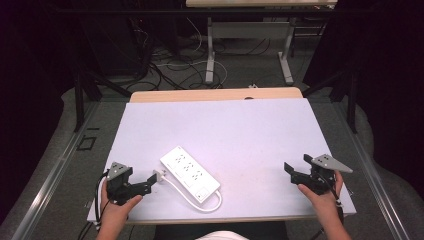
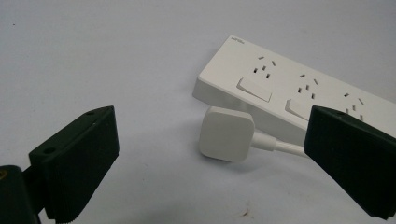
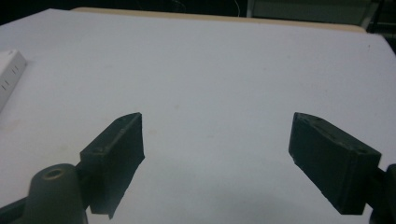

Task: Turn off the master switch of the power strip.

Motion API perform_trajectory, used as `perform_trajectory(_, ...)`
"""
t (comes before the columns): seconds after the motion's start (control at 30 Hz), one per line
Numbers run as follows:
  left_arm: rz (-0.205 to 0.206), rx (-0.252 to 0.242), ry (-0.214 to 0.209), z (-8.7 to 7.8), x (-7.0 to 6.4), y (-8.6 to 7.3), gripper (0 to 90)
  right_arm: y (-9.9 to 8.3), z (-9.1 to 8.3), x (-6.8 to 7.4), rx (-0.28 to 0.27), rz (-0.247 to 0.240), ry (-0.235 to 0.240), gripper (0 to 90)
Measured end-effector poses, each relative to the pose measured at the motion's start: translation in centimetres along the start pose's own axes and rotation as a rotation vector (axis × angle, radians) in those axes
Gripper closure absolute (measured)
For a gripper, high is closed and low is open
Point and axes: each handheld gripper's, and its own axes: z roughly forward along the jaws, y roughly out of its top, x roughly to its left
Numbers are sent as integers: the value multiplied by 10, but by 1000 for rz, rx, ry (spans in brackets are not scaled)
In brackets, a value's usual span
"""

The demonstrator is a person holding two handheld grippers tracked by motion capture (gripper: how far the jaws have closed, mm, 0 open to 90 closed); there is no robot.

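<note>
Two grippers are showing in the high view, one at each near corner of the white table [image 1: 250,125]. The left gripper [image 1: 156,176] is pointing at a white plug [image 1: 160,174] that is lying just beside the near-left end of a white power strip [image 1: 189,172], whose cable [image 1: 200,204] is looping round along the table's front edge. The right gripper [image 1: 296,164] is sitting well apart from all of this, near the right edge, with its jaws spread and nothing between them.

Looking along the left gripper [image 2: 210,154], its jaws are standing wide apart on either side of the plug [image 2: 227,134], neither one touching it. The plug is resting on the table right against the strip [image 2: 299,88], with its cable [image 2: 280,147] running off behind the right-hand jaw.

Looking along the right gripper [image 3: 215,154], its jaws are likewise released over bare table, with a corner of the strip [image 3: 9,70] at the far left.

Judging from this, the reach for the plug is the step in hand. The next move is calling for the left jaws to close squarely on the plug's flat sides before lifting it.
</note>
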Motion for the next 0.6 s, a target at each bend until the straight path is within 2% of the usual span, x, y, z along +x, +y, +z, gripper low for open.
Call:
perform_trajectory(0.2, 6, 1, 6, 2, -3, 1, 47, -11, 4, -5, 25, -13, -10, 173)
perform_trajectory(0.3, 8, -4, 11, 2, -4, 1, 59, -13, 4, -6, 15, -13, 6, 186)
perform_trajectory(0.37, 8, -1, 11, 1, -4, 1, 61, -15, 5, -5, 11, 8, 12, 187)
perform_trajectory(0.53, 11, 0, 12, 1, -6, 1, 74, -16, 5, -3, 23, -13, 18, 187)
perform_trajectory(0.6, 12, 2, 10, 0, -6, 2, 90, -16, 4, -1, 28, -5, 16, 185)
